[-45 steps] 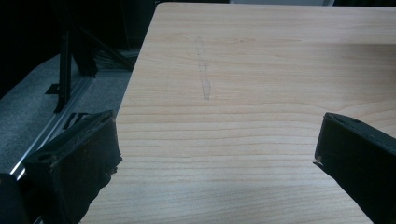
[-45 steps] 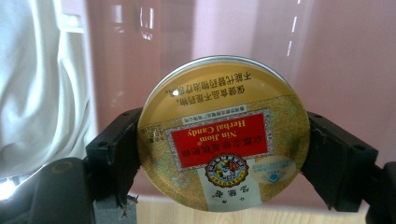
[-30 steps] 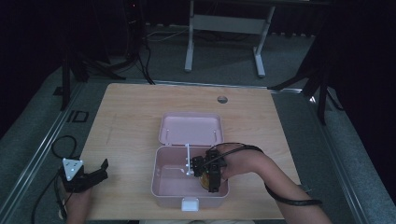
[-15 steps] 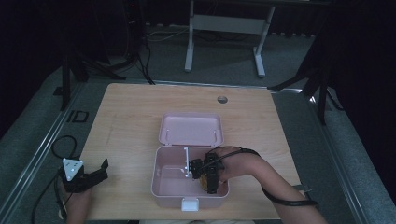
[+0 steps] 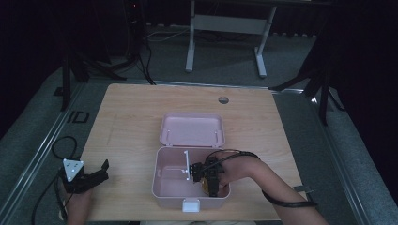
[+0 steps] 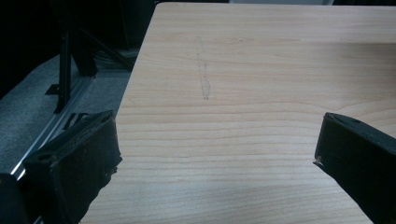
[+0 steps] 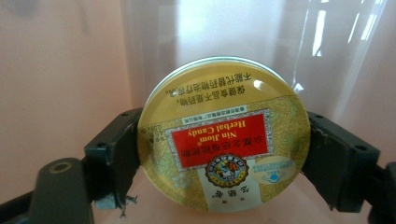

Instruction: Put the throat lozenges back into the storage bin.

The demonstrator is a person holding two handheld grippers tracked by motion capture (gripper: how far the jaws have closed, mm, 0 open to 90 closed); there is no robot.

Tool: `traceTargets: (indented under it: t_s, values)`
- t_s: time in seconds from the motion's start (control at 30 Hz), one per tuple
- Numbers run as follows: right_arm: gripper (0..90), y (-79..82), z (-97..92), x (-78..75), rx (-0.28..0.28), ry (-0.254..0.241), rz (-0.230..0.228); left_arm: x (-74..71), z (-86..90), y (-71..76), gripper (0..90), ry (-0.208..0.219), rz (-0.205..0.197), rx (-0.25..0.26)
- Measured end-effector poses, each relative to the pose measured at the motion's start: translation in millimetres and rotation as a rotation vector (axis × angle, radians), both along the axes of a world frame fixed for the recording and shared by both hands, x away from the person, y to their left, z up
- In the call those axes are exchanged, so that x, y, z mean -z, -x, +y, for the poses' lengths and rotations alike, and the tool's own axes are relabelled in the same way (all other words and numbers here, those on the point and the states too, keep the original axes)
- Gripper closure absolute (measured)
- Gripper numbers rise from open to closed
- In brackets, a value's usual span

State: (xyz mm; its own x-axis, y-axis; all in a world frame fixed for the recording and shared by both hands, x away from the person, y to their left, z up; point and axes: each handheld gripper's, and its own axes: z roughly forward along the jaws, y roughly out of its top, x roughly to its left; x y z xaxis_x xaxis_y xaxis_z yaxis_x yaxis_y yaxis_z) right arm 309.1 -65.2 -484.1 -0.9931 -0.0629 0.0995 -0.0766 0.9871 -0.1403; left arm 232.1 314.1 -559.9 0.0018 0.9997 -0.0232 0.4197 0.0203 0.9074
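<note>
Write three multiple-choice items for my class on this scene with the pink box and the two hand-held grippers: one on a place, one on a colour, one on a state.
1. Where is the round candy tin?
A. On the bare table by the left gripper
B. Between the right gripper's jaws, inside the pink box
C. On the open lid

2. What colour is the label panel on the tin's lid?
A. Red
B. Blue
C. Green

3. How does the left gripper stand?
A. Shut on the tin
B. Shut on nothing
C. Open, over bare table

Answers:
1 B: the right gripper sits inside the pink box, and its jaws press both sides of the tin.
2 A: the panel with the name is red, on a gold lid.
3 C: its jaws stand wide apart, with only the wooden table between them.
</note>
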Motion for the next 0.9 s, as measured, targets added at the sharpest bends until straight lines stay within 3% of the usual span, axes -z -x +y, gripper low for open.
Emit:
traceTargets:
  t_s: [0.13,0.27,0.3,0.33,0.47,0.7,0.9]
  values:
    - [13.1,-0.2,0.1,-2.7,0.006,0.008,0.004,0.0,0.0,0.0,0.4,0.001,-0.001,0.001]
    - [12.3,-0.4,-0.6,-11.0,0.01,-0.028,-0.006,0.0,0.0,-0.1,0.4,0.001,0.0,0.002]
    - [11.0,-0.5,-1.5,-15.5,0.008,-0.05,0.006,0.0,0.0,-0.2,0.4,0.001,0.0,0.002]
    - [11.0,0.8,-4.2,-30.6,0.003,-0.125,-0.011,0.1,0.0,-0.3,0.4,0.002,0.0,0.001]
    - [11.0,-0.4,-13.2,-58.3,0.022,-0.238,-0.022,0.1,0.0,-0.2,0.4,0.002,-0.001,0.001]
    - [11.0,0.4,-45.5,-100.3,0.05,-0.388,-0.084,0.0,-0.1,0.2,0.4,0.001,-0.001,0.003]
    - [11.1,-1.5,-83.5,-115.2,0.097,-0.456,-0.137,0.0,0.1,0.6,0.4,-0.002,-0.005,0.009]
